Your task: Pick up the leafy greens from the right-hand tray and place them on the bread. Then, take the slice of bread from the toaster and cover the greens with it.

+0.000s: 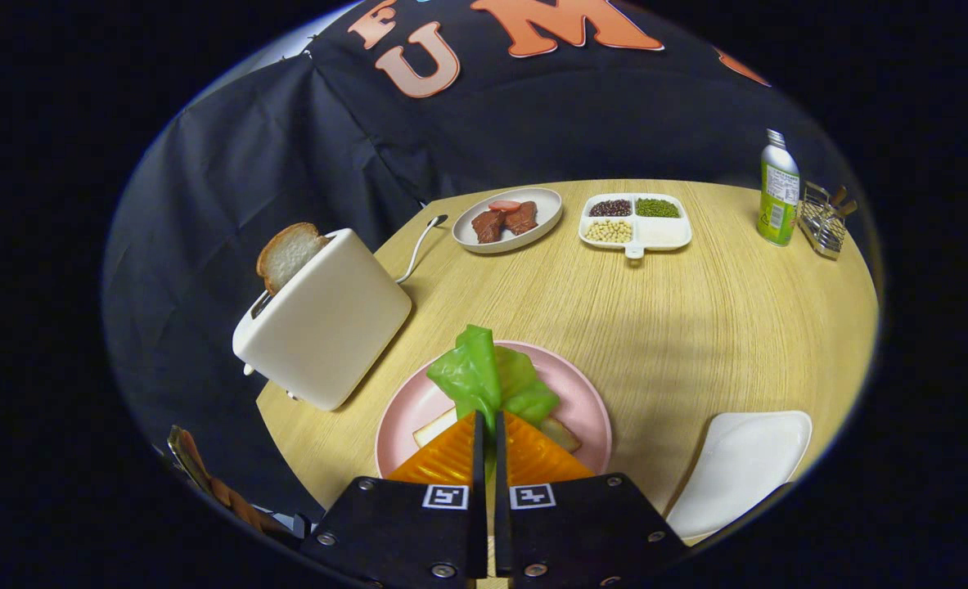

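1. Leafy greens (490, 378): lower centre of the frame, pinched at the tips of the gripper (486, 425) and standing up above the pink plate (590, 401). The leaf spreads up and to the right of the fingertips.
2. Bread on the plate (433, 427): a pale slice lies flat on the plate directly beneath the greens, partly hidden by the orange fingers (444, 458).
3. Right-hand tray (737, 470): white, lower right of the frame, no greens left in it.
4. Toaster (320, 323): centre left of the frame, tilted in this view, with the second bread slice (289, 254) protruding from its slot.
5. Risk, release: judged likely that the thin leaf clings to a finger pad when released and lifts off with it, or lands off-centre with part hanging off the slice.
6. Risk, height: releasing from too high may let the leaf fold or slide onto bare plate.
7. Risk, descent: pressing down too far could push the slice sideways across the plate.
8. Claw state: fingers nearly together, only a narrow slit between them, both pressing on the lower part of the leaf.
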Motion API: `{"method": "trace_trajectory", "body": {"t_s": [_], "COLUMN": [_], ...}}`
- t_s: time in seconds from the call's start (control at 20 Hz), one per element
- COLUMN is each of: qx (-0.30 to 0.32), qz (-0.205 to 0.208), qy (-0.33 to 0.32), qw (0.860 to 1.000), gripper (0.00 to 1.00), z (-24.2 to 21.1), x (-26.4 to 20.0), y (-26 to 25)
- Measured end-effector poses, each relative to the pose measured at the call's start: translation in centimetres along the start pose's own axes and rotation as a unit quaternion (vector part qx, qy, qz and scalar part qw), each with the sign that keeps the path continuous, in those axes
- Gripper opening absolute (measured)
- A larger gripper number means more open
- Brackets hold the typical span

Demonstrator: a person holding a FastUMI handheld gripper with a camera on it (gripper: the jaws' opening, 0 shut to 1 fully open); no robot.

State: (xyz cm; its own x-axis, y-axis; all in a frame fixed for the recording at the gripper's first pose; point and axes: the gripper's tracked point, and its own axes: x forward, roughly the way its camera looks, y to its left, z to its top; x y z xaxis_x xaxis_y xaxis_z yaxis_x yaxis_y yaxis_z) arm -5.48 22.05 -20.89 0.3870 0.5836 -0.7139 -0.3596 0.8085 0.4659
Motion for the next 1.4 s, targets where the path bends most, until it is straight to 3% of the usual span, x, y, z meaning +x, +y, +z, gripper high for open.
{"method": "trace_trajectory", "body": {"t_s": [0.35, 0.45, 0.7, 1.1, 1.4], "qx": [-0.023, -0.031, -0.068, -0.069, -0.043], "qz": [-0.028, -0.022, -0.036, -0.005, 0.051], "qy": [0.026, 0.032, 0.021, -0.006, -0.005], "qw": [0.999, 0.999, 0.997, 0.998, 0.998], "gripper": [0.07, 0.14, 0.47, 0.77, 0.93], "z": [-1.4, -1.7, -1.1, 2.8, 6.7], "x": [2.3, 2.6, 1.8, 0.1, -1.0], "y": [-0.4, 0.3, 0.1, 3.3, 8.6]}}
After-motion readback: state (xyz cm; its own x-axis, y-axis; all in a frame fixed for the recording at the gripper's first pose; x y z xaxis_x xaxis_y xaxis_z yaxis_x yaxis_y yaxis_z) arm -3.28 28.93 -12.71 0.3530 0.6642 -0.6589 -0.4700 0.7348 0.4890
